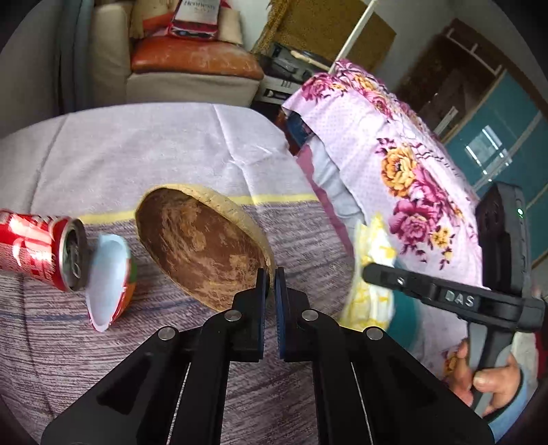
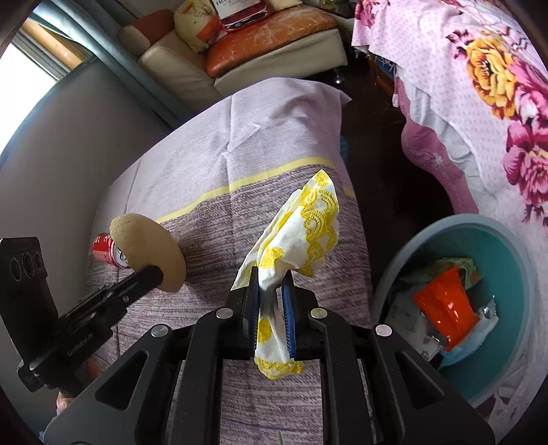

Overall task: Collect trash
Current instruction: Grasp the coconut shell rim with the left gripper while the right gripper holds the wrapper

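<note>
Left gripper clamped on coconut shell rim above table; red can, torn cup left. Right gripper pinched yellow-patterned napkin; teal bin right, trash inside.

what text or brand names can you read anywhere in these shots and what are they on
"DAS": raised letters on the right gripper arm, left wrist view.
"Hennessy": red and white box on the sofa, slightly blurred.
Red can: white script too distorted to read.
Left gripper body: embossed word too small to read.
</note>
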The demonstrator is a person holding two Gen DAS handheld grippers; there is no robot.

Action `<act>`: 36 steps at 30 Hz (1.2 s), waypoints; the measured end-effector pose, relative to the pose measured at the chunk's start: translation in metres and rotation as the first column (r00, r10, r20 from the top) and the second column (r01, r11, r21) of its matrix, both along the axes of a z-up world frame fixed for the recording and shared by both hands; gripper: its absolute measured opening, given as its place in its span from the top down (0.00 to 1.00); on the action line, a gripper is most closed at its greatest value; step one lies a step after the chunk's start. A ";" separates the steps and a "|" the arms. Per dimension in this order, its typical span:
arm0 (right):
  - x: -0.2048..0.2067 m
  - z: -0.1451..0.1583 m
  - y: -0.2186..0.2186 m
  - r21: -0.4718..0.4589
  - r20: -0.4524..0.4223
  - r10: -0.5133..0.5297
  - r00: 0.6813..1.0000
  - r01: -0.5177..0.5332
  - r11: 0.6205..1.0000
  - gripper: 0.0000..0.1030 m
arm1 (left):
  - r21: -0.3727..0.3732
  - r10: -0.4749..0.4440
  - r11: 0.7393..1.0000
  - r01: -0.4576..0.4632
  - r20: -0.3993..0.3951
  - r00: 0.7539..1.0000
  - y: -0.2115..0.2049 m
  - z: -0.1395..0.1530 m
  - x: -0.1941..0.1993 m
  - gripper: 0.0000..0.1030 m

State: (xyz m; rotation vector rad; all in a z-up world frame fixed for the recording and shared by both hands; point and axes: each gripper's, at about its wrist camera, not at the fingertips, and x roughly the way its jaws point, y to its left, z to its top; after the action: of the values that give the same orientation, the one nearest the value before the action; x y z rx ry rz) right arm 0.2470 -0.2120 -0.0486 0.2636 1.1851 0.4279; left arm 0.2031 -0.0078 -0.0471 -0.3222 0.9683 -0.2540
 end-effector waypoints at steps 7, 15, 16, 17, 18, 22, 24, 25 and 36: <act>-0.002 0.000 -0.011 0.017 0.001 -0.018 1.000 0.018 1.000 0.88 | 0.088 0.012 0.996 -0.011 -0.007 1.000 -0.004 -0.008 0.020 0.74; 0.005 -0.007 -0.018 0.038 -0.013 -0.024 1.000 0.025 0.999 0.88 | 0.156 0.007 0.988 0.000 -0.046 0.999 -0.013 -0.028 0.034 0.72; 0.007 -0.009 -0.019 0.040 -0.016 -0.025 1.000 0.026 0.999 0.88 | 0.171 0.008 0.985 0.001 -0.053 0.999 -0.015 -0.031 0.035 0.72; 0.007 -0.009 -0.019 0.040 -0.017 -0.026 1.000 0.027 0.999 0.88 | 0.183 0.012 0.983 -0.001 -0.056 0.998 -0.016 -0.032 0.035 0.73; 0.008 -0.010 -0.020 0.044 -0.021 -0.029 0.999 0.030 0.999 0.88 | 0.186 0.016 0.982 -0.004 -0.060 0.998 -0.017 -0.034 0.035 0.73; 0.008 -0.013 -0.026 0.055 -0.024 -0.039 0.999 0.040 0.998 0.88 | 0.179 0.021 0.984 -0.012 -0.046 0.999 -0.018 -0.023 0.031 0.87; 0.007 -0.013 -0.030 0.061 -0.022 -0.047 0.999 0.049 0.997 0.88 | 0.168 -0.001 0.986 0.008 -0.044 0.999 -0.023 -0.015 0.028 0.90; 0.006 -0.012 -0.032 0.062 -0.021 -0.051 0.998 0.052 0.997 0.88 | 0.167 -0.009 0.986 0.016 -0.042 0.999 -0.025 -0.012 0.025 0.91; -0.019 0.001 -0.057 0.064 0.018 -0.082 0.996 0.081 0.995 0.88 | 0.122 -0.079 0.989 0.083 -0.031 0.996 -0.056 0.015 -0.012 0.94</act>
State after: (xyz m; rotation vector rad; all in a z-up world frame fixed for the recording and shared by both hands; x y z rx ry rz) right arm 0.2285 -0.2692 -0.0473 0.3609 1.1379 0.3963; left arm 0.1907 -0.0640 -0.0319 -0.1736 1.0195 -0.2631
